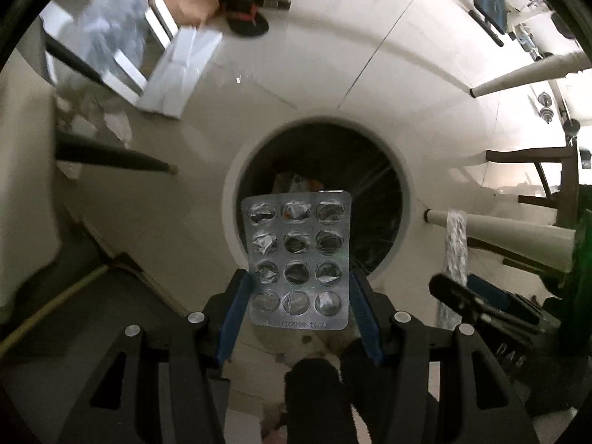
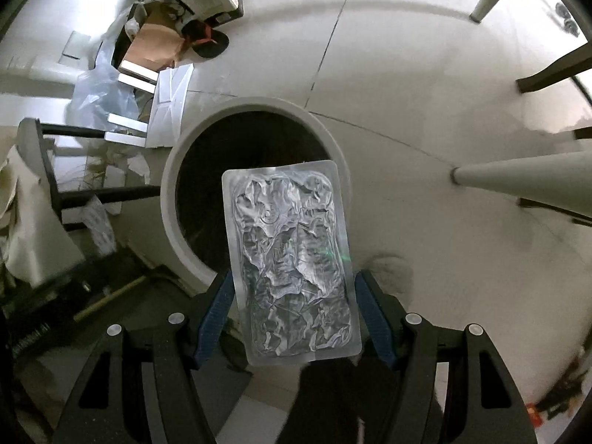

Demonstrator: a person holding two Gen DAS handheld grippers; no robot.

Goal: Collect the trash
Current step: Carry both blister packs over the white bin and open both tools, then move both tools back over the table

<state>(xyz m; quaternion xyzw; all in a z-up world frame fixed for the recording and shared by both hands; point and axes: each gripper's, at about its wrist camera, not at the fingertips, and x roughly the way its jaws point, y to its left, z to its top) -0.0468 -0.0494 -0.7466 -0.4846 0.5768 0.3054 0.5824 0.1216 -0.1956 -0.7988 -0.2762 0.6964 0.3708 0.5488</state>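
My left gripper point(image 1: 300, 288) points down and is shut on an emptied silver pill blister pack point(image 1: 298, 259), its blue pads pressing the pack's two long edges. The pack hangs over the near rim of a round white trash bin point(image 1: 231, 199) with a dark liner and some trash inside. In the right wrist view my right gripper point(image 2: 294, 296) is shut on a larger crumpled foil blister sheet point(image 2: 292, 259), held by its side edges above the right part of the same bin point(image 2: 170, 192). The right gripper also shows at the lower right of the left view as a dark shape point(image 1: 481, 307).
White cardboard pieces point(image 1: 177, 74) and clear plastic point(image 2: 103, 96) lie on the tiled floor beyond the bin. A dark sandal point(image 1: 246, 18) sits farther back. White table legs point(image 1: 518, 81) and dark chair legs point(image 1: 536, 177) stand to the right. A black frame point(image 2: 48, 170) is at the left.
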